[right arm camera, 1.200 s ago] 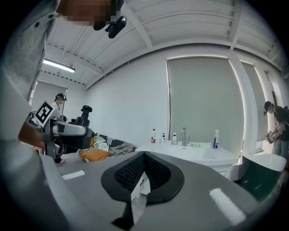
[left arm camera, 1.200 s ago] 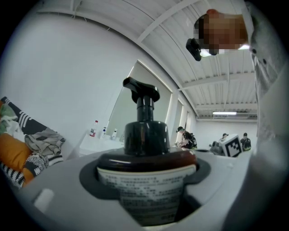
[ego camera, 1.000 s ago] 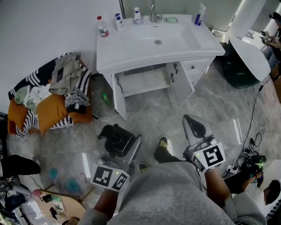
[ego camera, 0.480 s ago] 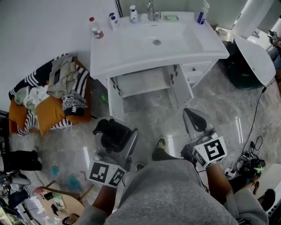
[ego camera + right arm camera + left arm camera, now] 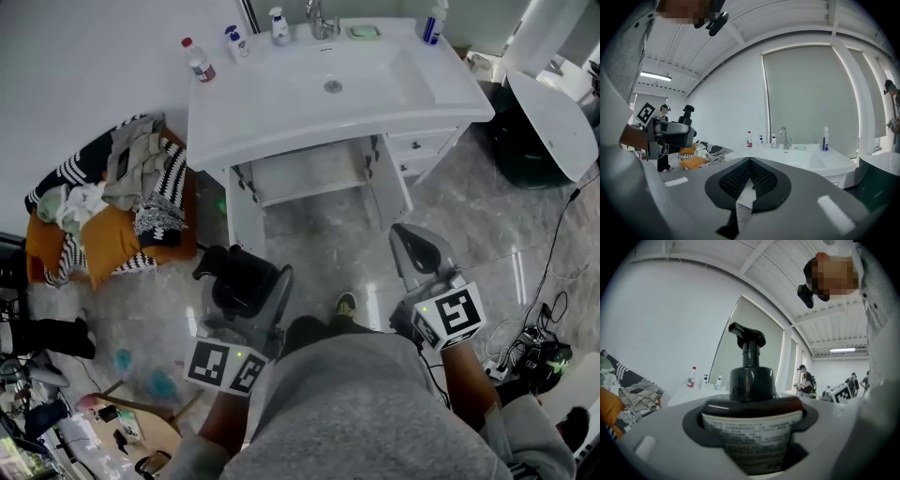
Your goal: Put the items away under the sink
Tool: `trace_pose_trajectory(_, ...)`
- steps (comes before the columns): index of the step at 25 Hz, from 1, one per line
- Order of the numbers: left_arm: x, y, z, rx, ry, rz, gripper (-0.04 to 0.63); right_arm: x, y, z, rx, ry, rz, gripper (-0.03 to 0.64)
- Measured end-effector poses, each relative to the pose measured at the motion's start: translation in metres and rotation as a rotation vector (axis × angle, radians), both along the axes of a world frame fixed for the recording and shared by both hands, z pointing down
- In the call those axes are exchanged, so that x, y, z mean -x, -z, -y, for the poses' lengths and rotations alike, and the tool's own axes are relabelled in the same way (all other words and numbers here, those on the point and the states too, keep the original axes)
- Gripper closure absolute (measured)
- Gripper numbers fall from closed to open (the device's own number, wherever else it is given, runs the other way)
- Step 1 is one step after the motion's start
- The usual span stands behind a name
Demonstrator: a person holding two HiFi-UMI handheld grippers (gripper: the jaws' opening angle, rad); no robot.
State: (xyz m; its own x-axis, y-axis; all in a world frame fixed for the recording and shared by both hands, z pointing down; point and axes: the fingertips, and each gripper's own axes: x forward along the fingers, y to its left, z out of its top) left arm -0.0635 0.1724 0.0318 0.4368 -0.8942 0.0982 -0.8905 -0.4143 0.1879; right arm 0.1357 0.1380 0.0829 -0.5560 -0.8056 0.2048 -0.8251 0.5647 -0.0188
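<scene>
A dark pump bottle [image 5: 236, 277] with a printed label [image 5: 751, 437] stands upright between the jaws of my left gripper [image 5: 242, 283], which is shut on it; its black pump head [image 5: 747, 336] rises above the jaws. My right gripper [image 5: 418, 253] is level with it on the right, shut with nothing between its mesh pads [image 5: 737, 178]. Ahead stands the white sink vanity [image 5: 281, 103]. The cabinet under it [image 5: 309, 174] has both doors [image 5: 388, 187] swung open, and its shelf looks bare.
On the counter stand a red-capped bottle [image 5: 196, 60], two small pump bottles [image 5: 234, 41], a faucet [image 5: 317, 19], a soap dish [image 5: 364, 31] and a blue bottle [image 5: 432, 22]. A heap of clothes and cushions [image 5: 108, 211] lies left, a dark bin [image 5: 530, 150] right, cables [image 5: 539, 352] on the floor.
The vanity has drawn a little nearer in the head view as the person steps forward. Both grippers keep their pose; the left still holds the bottle.
</scene>
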Motion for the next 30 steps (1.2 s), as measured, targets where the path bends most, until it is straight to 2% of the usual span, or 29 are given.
trace_pose_trajectory(14,-0.017,0.007,0.009,-0.032,-0.035,0.025,0.23,-0.009,0.002,0.007,-0.028,-0.01,0.02,0.621)
trace_pose_trajectory(30,0.016,-0.003,0.041,-0.011,-0.006,-0.009,0.232,0.036,-0.008,0.03,0.001,0.062,-0.022,0.621)
